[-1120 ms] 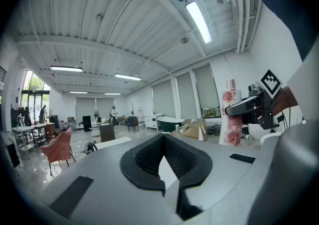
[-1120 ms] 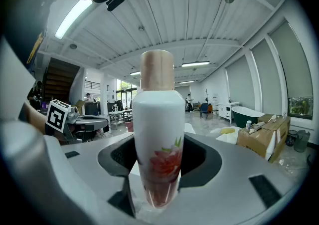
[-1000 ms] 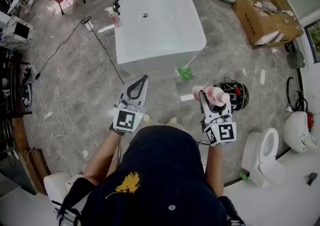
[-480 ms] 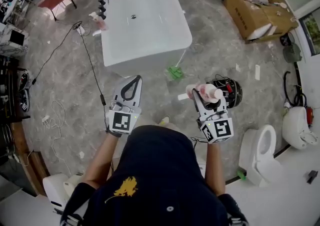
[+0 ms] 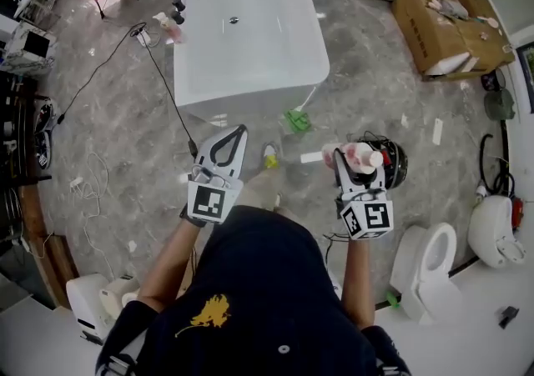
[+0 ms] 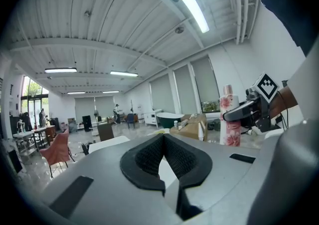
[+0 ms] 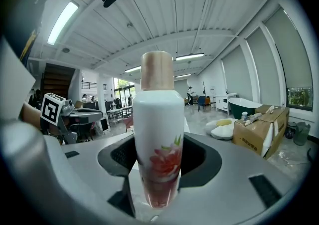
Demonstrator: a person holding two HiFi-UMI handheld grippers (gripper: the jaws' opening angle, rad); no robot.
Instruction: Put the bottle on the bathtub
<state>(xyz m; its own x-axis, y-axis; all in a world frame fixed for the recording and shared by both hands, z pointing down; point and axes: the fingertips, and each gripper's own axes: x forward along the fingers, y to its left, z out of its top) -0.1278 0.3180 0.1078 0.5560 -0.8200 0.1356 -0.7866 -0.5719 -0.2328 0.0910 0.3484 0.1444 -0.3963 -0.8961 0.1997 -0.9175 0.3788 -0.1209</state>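
White bottle (image 7: 157, 119) in right gripper (image 5: 355, 159)

The bathtub (image 5: 250, 92) sits at the top middle of the head view. A box (image 5: 450, 28) is at the upper right and a toilet (image 5: 421, 270) at the lower right. Below the tub, mid-frame, the left gripper (image 5: 239, 129) is on the left. The right gripper (image 5: 355, 159) is on the right, with the bottle (image 5: 367, 154) between its jaws.
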